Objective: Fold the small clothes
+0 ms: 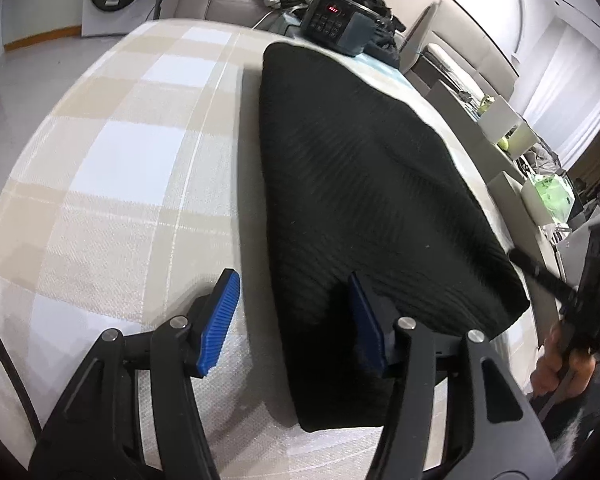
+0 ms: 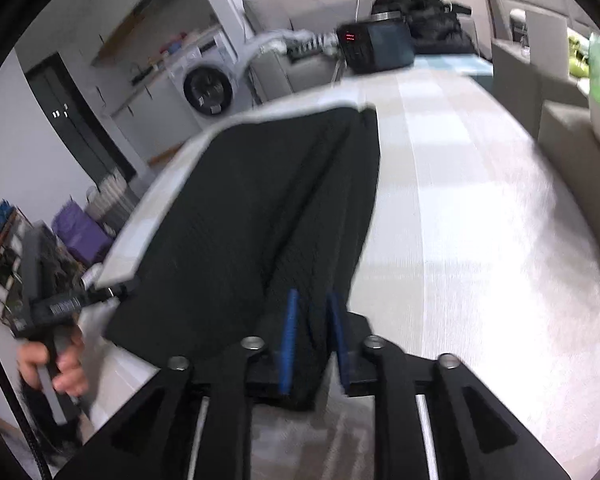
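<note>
**Black garment on checked cloth, right claw clamped on its near edge**

Spread lengthwise over the beige-and-white checked tablecloth (image 1: 112, 168): black ribbed garment (image 1: 364, 184), running from lower centre of the left wrist view toward the upper middle. Left gripper (image 1: 290, 320) released, blue pads (image 1: 220, 320) apart, nothing pinched; one pad over bare cloth, the other at the garment's edge. In the right wrist view, right gripper (image 2: 314, 340) clenched on a bunched fold of the garment at lower centre. Beyond, at the far end: dark keypad box (image 1: 332, 20) with red digits; washing machine (image 2: 208, 90) upper left.
</note>
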### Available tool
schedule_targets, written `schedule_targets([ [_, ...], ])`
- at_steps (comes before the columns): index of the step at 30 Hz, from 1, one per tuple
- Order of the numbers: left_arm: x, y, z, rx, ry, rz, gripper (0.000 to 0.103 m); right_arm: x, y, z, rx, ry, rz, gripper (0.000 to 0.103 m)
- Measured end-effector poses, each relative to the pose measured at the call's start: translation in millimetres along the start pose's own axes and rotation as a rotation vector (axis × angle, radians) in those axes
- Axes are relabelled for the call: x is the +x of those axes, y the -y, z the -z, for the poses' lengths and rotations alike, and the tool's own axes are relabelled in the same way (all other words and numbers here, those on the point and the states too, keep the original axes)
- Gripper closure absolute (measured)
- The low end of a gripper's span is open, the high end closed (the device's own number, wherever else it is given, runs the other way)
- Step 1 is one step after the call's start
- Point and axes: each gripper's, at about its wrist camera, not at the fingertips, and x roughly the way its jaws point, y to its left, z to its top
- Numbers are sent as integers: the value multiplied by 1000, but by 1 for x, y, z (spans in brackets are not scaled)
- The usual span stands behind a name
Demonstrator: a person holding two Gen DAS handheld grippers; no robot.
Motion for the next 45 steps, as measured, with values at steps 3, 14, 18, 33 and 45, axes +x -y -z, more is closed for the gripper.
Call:
schedule_targets([
  [3,-4,12,0,45,18,9,48,11,4,-16,35,2,-42,81],
  [14,-11,44,12,176,37,47,21,71,14,-41,132,-97,-156,81],
  [18,-8,45,11,178,27,50,21,85,22,-49,187,-141,-199,81],
  [33,0,62,19,244,17,31,2,91,19,-54,234,-163,-213,89],
  [45,3,56,18,200,-13,-23,2,83,-12,-70,-16,-139,4,92],
])
